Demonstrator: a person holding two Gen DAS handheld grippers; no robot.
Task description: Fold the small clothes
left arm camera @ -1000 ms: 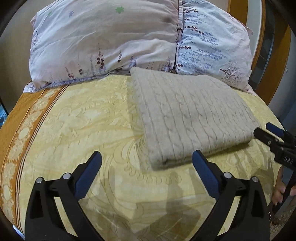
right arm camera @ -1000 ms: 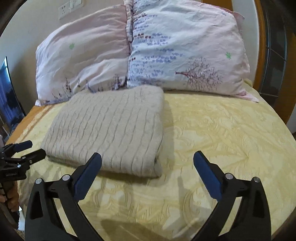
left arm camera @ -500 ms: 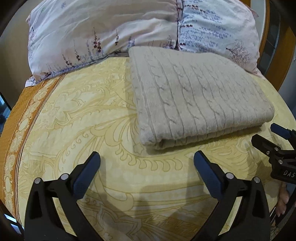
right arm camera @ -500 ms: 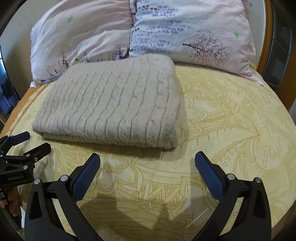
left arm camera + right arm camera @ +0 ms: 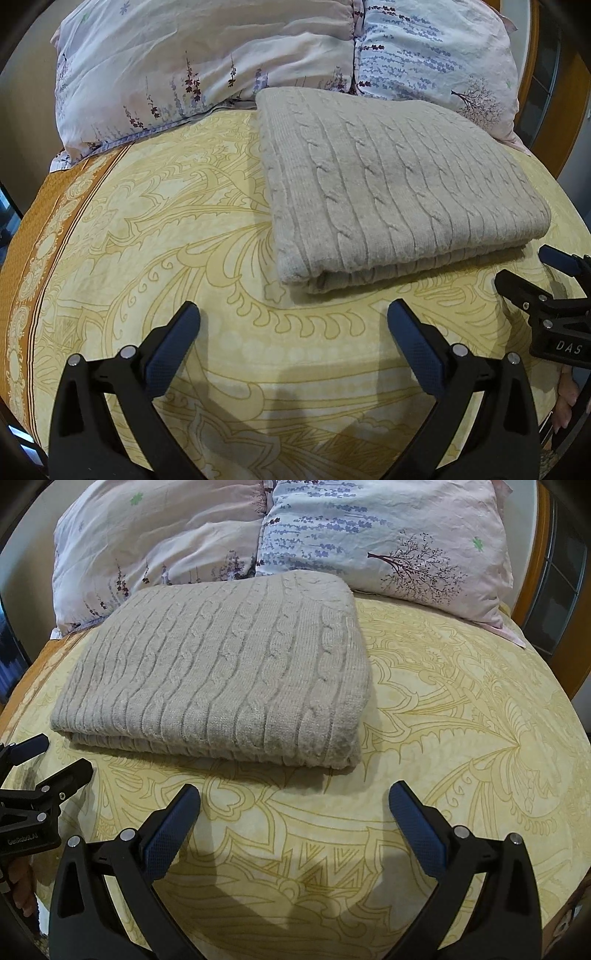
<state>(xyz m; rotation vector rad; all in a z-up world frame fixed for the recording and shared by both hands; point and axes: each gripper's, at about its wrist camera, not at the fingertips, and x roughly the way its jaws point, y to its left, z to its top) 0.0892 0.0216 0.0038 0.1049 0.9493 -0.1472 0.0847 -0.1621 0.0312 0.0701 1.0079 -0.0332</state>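
- As I look along the left wrist view, my left gripper (image 5: pixel 293 314) is spread wide with nothing between the blue pads; it hangs over the yellow bedspread (image 5: pixel 147 229), just short of the near-left corner of the knit sweater (image 5: pixel 399 192).
- Compared with a second ago the sweater fills much more of this view and sits closer to my fingers, so I have closed in on its near edge. The garment's own shape is unchanged: a tidy rectangle, stacked layers showing along the near edge.
- Its far edge touches the two floral pillows (image 5: pixel 207 62) at the head of the bed.
- My right gripper (image 5: pixel 524 273) shows at the right border, near the sweater's right corner but apart from it.
- In the right wrist view, my right gripper (image 5: pixel 294 794) is equally wide open and empty, over bare bedspread (image 5: pixel 461 738) just in front of the sweater's (image 5: pixel 221 679) near-right corner.
- Same change here: the sweater is bigger and nearer than a second ago, pillows (image 5: pixel 369 535) pushed up toward the top of the view.
- My left gripper (image 5: pixel 48 755) sits at the left border, near the left corner, jaws parted, not touching cloth.
- My read: both sides are lined up on the near corners. The sweater already looks folded, so I judge this as an approach for one more fold or a final tidy. No grasp yet.
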